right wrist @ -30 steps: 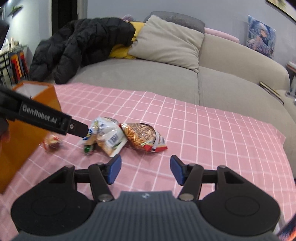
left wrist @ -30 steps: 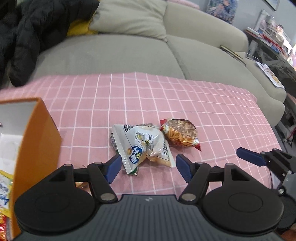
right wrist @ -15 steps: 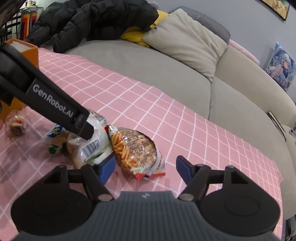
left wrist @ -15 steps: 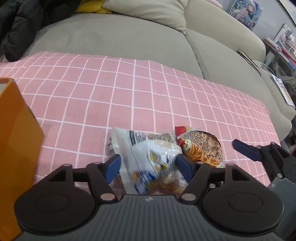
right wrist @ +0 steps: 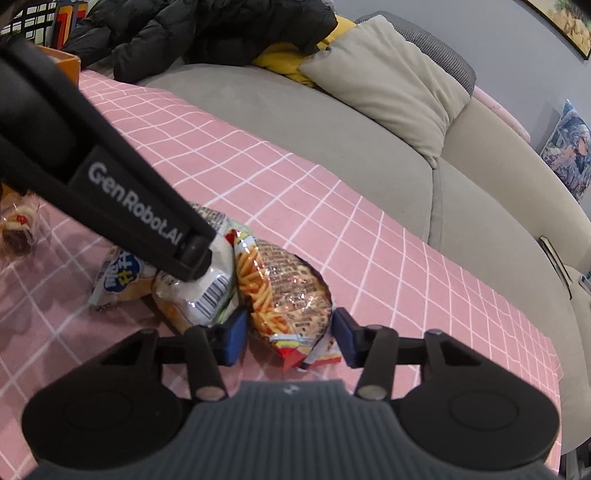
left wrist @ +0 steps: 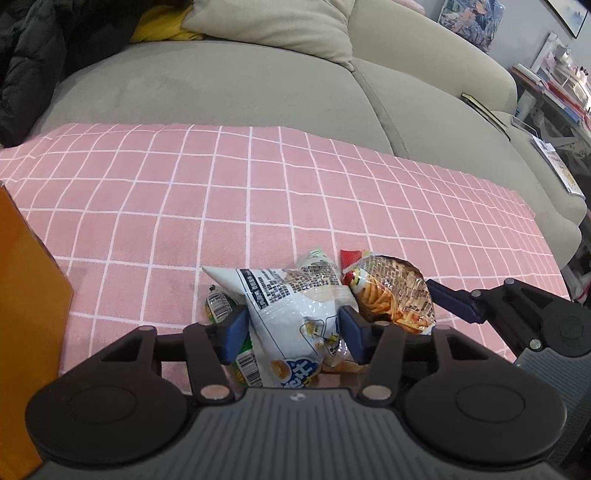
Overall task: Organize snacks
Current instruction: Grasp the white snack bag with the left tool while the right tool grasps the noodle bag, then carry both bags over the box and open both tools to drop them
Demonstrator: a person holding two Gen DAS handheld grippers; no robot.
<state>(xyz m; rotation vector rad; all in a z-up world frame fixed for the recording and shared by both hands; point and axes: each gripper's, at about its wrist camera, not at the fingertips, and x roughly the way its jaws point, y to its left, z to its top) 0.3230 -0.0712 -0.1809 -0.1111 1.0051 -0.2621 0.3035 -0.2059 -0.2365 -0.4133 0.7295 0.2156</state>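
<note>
Sofa [left wrist: 229,85] fills the far side of your view, its grey seat running right up against the back edge of the pink checked cloth [left wrist: 258,192]. That cloth gives you wide bare squares beyond and to the right of the snacks; its right edge falls away beside your right hand. Orange box [left wrist: 26,332] stands at your left, its wall close beside the left gripper [left wrist: 291,330]. A black jacket [right wrist: 207,33] lies heaped on the sofa's far left end.

Your left gripper's blue pads sit either side of the white snack bag [left wrist: 291,314], jaws spread and straddling it; whether the pads press the bag, you cannot tell. Your right gripper [right wrist: 290,334] straddles the lower end of the red noodle-snack bag [right wrist: 284,295] in the same way, jaws apart. The two bags lie touching, side by side. A small green packet [left wrist: 218,308] peeks out beneath the white bag's left edge. One small wrapped sweet [right wrist: 16,232] lies well apart, far left.
</note>
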